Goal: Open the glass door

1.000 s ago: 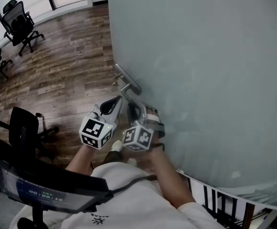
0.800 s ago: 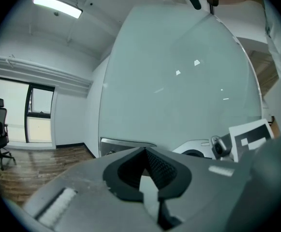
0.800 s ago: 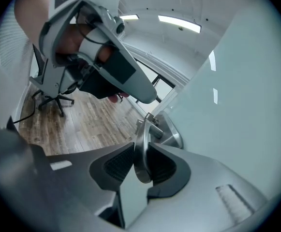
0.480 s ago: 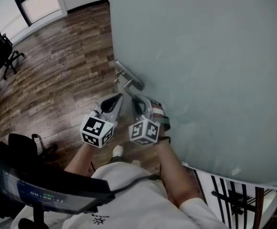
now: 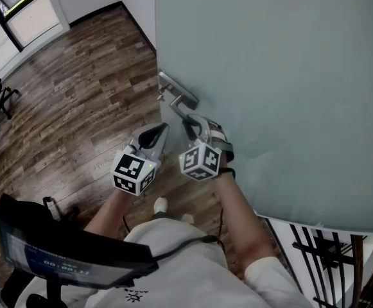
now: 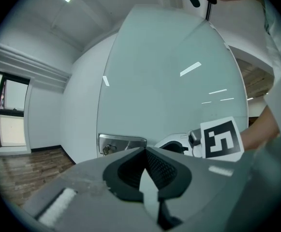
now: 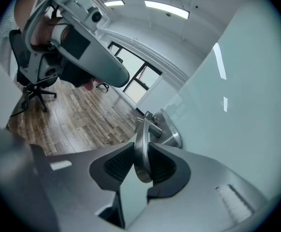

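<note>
Right gripper [image 7: 141,154] clamped on brushed steel lever handle [image 7: 140,129] at free edge of frosted pale-green glass door [image 5: 269,76]. Left gripper [image 6: 145,153] jaws together, empty, just beside. Grasp done; door looks partly swung, more swing probably left

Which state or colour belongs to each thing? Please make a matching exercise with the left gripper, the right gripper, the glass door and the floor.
Things:
1. left gripper
2. right gripper
3. glass door
4. floor

States or colours:
a. brown wooden planks
b. shut on the metal door handle
c. pale and frosted
d. shut, with nothing between the jaws

Right pairs: 1-d, 2-b, 3-c, 4-a.
</note>
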{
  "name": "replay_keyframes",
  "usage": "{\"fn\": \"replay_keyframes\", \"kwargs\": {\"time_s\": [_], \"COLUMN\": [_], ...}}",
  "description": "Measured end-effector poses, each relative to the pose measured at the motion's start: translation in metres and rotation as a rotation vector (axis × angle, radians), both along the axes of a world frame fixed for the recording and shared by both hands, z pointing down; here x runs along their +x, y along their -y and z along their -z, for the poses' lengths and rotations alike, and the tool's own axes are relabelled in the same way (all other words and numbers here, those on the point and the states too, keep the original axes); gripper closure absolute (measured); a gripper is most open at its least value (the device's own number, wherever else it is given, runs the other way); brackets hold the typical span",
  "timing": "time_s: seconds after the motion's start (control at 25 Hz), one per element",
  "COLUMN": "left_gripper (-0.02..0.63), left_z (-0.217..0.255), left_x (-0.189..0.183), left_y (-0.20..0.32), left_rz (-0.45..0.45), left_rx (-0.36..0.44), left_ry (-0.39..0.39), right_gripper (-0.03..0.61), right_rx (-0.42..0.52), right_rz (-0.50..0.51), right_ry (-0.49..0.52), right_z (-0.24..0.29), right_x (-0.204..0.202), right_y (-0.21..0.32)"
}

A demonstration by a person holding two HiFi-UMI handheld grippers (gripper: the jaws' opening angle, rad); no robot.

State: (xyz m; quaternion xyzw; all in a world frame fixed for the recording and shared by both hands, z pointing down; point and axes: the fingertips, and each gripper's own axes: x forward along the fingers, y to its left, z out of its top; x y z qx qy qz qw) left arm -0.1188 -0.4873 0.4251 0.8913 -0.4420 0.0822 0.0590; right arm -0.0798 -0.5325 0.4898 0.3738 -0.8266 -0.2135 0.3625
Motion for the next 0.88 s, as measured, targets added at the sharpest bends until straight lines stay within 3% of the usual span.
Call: {"fn": "replay_keyframes", "kwargs": {"time_s": [0.88], "left_gripper": [0.611], "left_z": [0.009], "left_x": [0.052], "left_y": [-0.001], "left_rz": [-0.149], "left_rx": [0.021], "left_ry": [0.002], "right_gripper": [0.485], "right_rx": [0.017], "right_rz": [-0.137], "right_ry": [-0.014], "right_z": [0.008], "right_x": [0.051], "right_y": [0.037]}}
